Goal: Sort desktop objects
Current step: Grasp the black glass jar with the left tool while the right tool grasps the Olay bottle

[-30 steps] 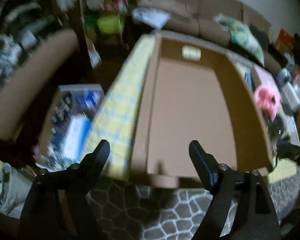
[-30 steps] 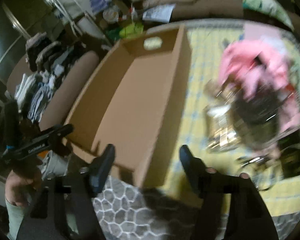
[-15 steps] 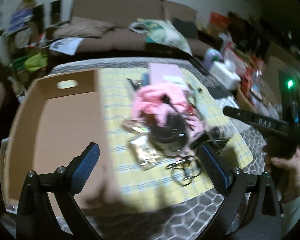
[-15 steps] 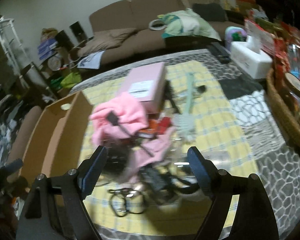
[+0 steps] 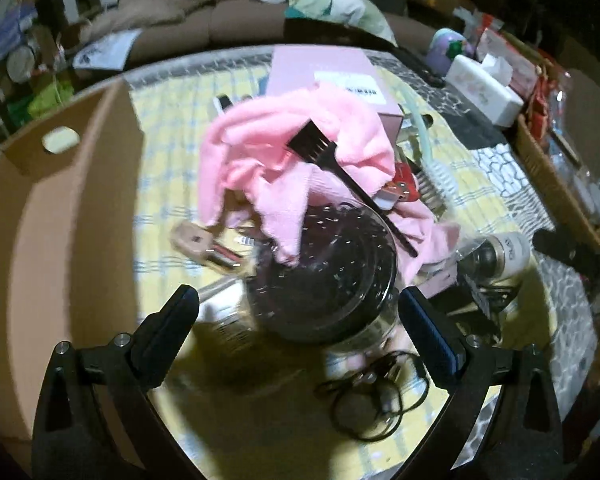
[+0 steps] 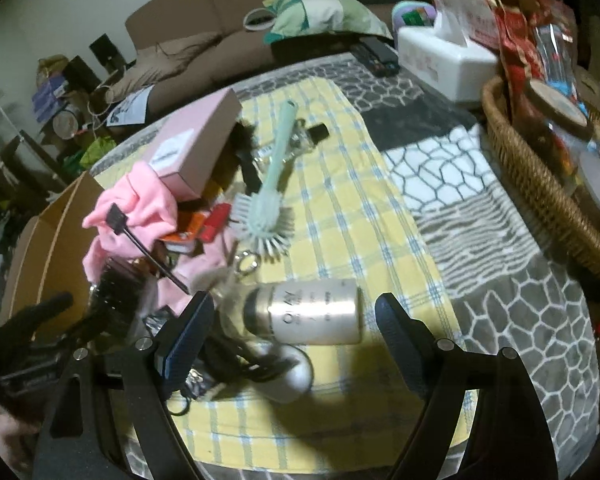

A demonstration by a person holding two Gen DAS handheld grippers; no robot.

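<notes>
Cardboard box [image 5: 60, 216] is sliding off to the left as both grippers are swinging over the pile. The left gripper [image 5: 300, 312], fingers spread, is closing in on the dark jar [image 5: 324, 268]; the right gripper [image 6: 292, 328], equally spread, is straddling the white bottle [image 6: 312, 312] near the tabletop edge, so picking is probably starting.

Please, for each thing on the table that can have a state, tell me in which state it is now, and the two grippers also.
left gripper: open, jaws either side of the dark jar
right gripper: open, holding nothing
cardboard box: open at the top
white bottle: lying on its side
dark jar: mouth toward the camera, lid not seen
pink cloth: crumpled
dish brush: lying flat
pink box: closed, tilted
</notes>
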